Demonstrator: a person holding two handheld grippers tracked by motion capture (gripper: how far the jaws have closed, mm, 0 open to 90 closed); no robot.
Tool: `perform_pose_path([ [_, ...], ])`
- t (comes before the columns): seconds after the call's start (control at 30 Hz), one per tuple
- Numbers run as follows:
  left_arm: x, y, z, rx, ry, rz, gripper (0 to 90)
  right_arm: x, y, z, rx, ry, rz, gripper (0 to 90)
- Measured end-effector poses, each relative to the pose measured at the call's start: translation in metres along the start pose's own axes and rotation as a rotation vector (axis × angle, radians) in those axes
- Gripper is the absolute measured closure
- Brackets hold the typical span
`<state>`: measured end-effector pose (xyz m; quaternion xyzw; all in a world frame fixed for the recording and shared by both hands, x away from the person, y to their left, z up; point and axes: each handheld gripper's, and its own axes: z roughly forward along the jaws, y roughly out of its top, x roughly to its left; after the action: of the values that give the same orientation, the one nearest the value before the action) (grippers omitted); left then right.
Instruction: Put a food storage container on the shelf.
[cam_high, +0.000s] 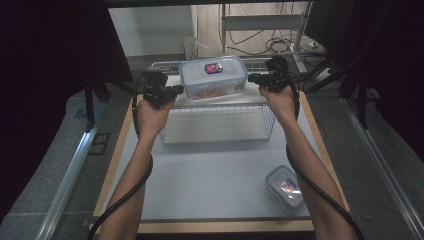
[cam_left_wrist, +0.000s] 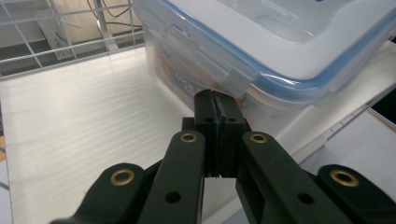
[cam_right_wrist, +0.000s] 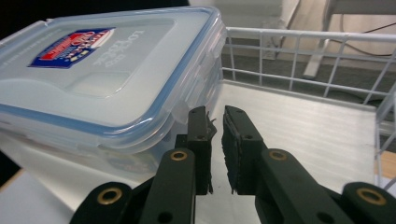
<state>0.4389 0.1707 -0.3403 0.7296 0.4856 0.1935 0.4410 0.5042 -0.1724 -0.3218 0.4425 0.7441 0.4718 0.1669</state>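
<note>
Both grippers (cam_high: 176, 91) (cam_high: 254, 79) level, flanking lidded container (cam_high: 213, 76).

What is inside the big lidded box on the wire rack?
Through the big box's clear wall, something orange-red shows low inside. The frosted lid and wall blur it, so what it is stays unclear.

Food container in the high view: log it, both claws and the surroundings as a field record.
food container: clear, blue-sealed lid on, resting on the wire basket
left claw: shut, tips at a side latch; grip on it unclear
right claw: narrow gap, nothing between, beside the opposite end
small container: on the table, near right corner
</note>
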Motion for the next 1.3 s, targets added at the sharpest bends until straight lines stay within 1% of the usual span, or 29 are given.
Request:
perform_pose_path([
  [0.03, 0.001, 0.001, 0.001, 0.005, 0.003, 0.001, 89.8, 0.002, 0.001, 0.001, 0.003, -0.014, -0.012, 80.5],
  [0.07, 0.003, 0.001, 0.003, 0.006, 0.003, -0.012, 89.8, 0.002, 0.001, 0.002, 0.004, -0.019, -0.016, 80.7],
  [0.13, 0.006, 0.001, 0.007, 0.007, -0.003, -0.031, 89.8, 0.002, 0.001, 0.002, 0.005, -0.014, -0.011, 82.4],
  [0.2, 0.008, 0.002, 0.009, 0.008, -0.006, -0.04, 89.8, 0.002, 0.0, 0.001, 0.011, -0.002, -0.003, 85.1],
  [0.27, 0.01, 0.003, 0.01, 0.01, 0.002, -0.044, 89.9, 0.004, -0.002, 0.003, 0.03, 0.008, -0.005, 86.5],
  [0.4, 0.015, 0.006, 0.011, 0.02, 0.014, -0.057, 89.9, 0.008, -0.006, 0.003, 0.023, 0.034, 0.002, 88.6],
  [0.43, 0.015, 0.007, 0.011, 0.02, 0.015, -0.06, 90.0, 0.009, -0.007, 0.002, 0.022, 0.035, -0.002, 88.7],
  [0.63, 0.019, 0.008, 0.012, 0.022, 0.015, -0.061, 90.0, 0.014, -0.009, -0.001, 0.021, 0.042, -0.015, 88.8],
  [0.73, 0.019, 0.008, 0.012, 0.023, 0.014, -0.057, 90.0, 0.014, -0.011, -0.002, 0.018, 0.048, -0.01, 88.6],
  [0.8, 0.019, 0.008, 0.012, 0.02, 0.012, -0.055, 89.8, 0.014, -0.011, -0.003, 0.018, 0.048, -0.009, 86.6],
  [0.83, 0.019, 0.007, 0.011, 0.022, 0.017, -0.048, 89.0, 0.014, -0.011, -0.003, 0.019, 0.044, -0.013, 84.0],
  [0.87, 0.018, 0.006, 0.008, 0.02, 0.028, -0.034, 86.6, 0.014, -0.011, -0.004, 0.018, 0.036, -0.02, 82.1],
  [0.9, 0.018, 0.005, 0.006, 0.015, 0.04, -0.026, 83.1, 0.014, -0.012, -0.006, 0.019, 0.036, -0.026, 81.4],
  [0.93, 0.017, 0.004, 0.003, 0.012, 0.046, -0.019, 81.9, 0.014, -0.012, -0.008, 0.016, 0.038, -0.03, 80.1],
  [1.0, 0.017, 0.001, -0.004, -0.004, 0.05, -0.01, 79.7, 0.014, -0.014, -0.012, 0.01, 0.047, -0.036, 77.7],
  [1.1, 0.016, -0.004, -0.015, -0.02, 0.056, 0.007, 73.7, 0.015, -0.02, -0.022, -0.001, 0.058, -0.047, 74.3],
  [1.17, 0.016, -0.01, -0.023, -0.036, 0.041, 0.01, 68.2, 0.015, -0.024, -0.027, -0.006, 0.058, -0.059, 71.3],
  [1.23, 0.014, -0.015, -0.029, -0.046, 0.032, 0.023, 61.3, 0.017, -0.028, -0.033, -0.009, 0.06, -0.074, 68.0],
  [1.27, 0.012, -0.019, -0.033, -0.058, 0.026, 0.035, 58.3, 0.018, -0.03, -0.034, -0.011, 0.063, -0.079, 66.5],
  [1.3, 0.01, -0.023, -0.036, -0.068, 0.019, 0.039, 55.0, 0.02, -0.033, -0.038, -0.013, 0.07, -0.089, 64.7],
])
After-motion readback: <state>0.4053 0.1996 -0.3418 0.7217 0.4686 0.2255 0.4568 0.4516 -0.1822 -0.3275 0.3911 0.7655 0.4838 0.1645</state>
